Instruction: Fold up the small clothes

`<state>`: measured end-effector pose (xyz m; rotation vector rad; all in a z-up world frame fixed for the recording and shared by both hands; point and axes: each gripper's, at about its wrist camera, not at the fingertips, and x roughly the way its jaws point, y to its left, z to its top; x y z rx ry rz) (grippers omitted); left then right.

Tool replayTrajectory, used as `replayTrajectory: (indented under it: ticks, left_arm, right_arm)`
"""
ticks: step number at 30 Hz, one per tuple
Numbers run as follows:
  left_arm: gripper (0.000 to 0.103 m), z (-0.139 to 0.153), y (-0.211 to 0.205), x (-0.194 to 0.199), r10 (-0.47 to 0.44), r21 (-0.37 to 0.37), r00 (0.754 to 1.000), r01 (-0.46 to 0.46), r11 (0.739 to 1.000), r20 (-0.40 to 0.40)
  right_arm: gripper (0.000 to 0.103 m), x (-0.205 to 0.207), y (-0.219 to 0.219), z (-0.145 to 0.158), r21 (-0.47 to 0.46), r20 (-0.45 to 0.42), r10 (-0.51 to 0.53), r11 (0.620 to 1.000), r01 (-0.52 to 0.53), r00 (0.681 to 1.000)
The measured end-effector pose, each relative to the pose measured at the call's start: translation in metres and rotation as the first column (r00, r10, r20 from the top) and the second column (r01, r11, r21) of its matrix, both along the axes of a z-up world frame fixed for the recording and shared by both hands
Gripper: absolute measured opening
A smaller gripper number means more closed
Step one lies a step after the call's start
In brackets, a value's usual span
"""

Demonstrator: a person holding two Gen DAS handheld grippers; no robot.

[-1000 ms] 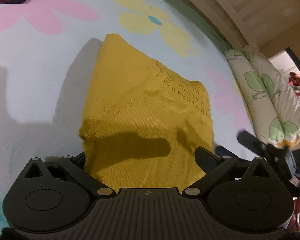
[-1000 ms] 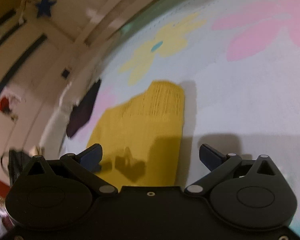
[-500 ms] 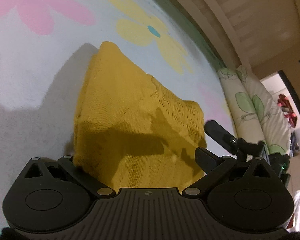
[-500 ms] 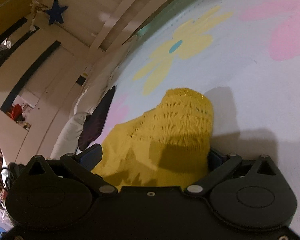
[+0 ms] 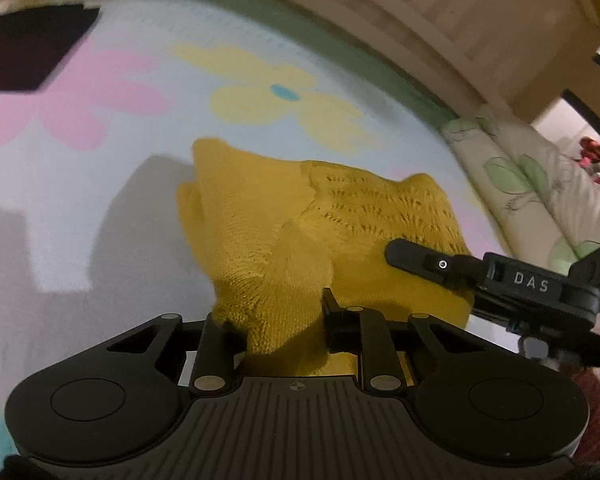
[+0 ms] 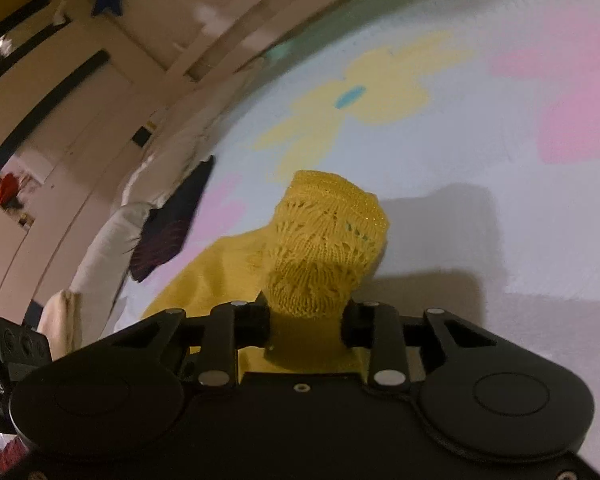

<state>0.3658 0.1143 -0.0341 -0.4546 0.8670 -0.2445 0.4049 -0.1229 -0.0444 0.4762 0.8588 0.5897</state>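
A yellow knit garment (image 5: pixel 320 232) lies bunched on a pale flower-print mat (image 5: pixel 100 184). My left gripper (image 5: pixel 278 328) is shut on its near edge, and the cloth bulges between the fingers. My right gripper (image 6: pixel 304 322) is shut on another part of the same garment (image 6: pixel 324 240), whose lacy edge stands up in front of it. The right gripper also shows in the left wrist view (image 5: pixel 480 272), coming in from the right against the cloth.
A leaf-print cushion (image 5: pixel 532 184) lies at the mat's right edge under a wooden bed rail (image 5: pixel 420 12). A dark striped cloth (image 5: pixel 32 56) lies at the far left; it also shows in the right wrist view (image 6: pixel 172 224) beside white bedding (image 6: pixel 100 248).
Both grippers have gone from open to shut on the yellow garment. The cloth has bunched up and lifted at the gripped edges, and the two grippers have come closer together.
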Motion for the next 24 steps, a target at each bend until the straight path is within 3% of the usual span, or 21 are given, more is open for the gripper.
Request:
replayTrajectory:
  ticks: [6, 11, 15, 21, 24]
  left_arm:
    - [0.023, 0.043, -0.022, -0.043, -0.05, -0.005, 0.997, 0.05, 0.999, 0.053]
    - [0.023, 0.063, -0.042, -0.092, -0.084, -0.008, 0.994, 0.085, 0.996, 0.066]
    - [0.023, 0.06, -0.06, -0.133, -0.114, 0.032, 0.99, 0.112, 0.993, 0.082]
    - [0.023, 0.033, -0.075, -0.167, -0.105, 0.008, 0.994, 0.105, 0.994, 0.043]
    - [0.023, 0.031, -0.083, -0.176, -0.124, 0.055, 0.991, 0.121, 0.991, 0.059]
  right_arm:
    - [0.041, -0.051, -0.02, 0.06, -0.008, 0.057, 0.011, 1.0, -0.011, 0.998]
    - [0.041, -0.103, -0.04, 0.087, -0.01, 0.058, -0.006, 1.0, 0.006, 0.998]
    - [0.041, -0.142, -0.048, 0.09, -0.01, 0.035, -0.017, 1.0, 0.017, 0.999]
    - [0.041, -0.182, -0.051, 0.074, -0.025, 0.0, 0.009, 1.0, -0.009, 1.0]
    - [0.041, -0.194, -0.051, 0.064, -0.034, -0.01, 0.026, 0.999, -0.026, 1.0]
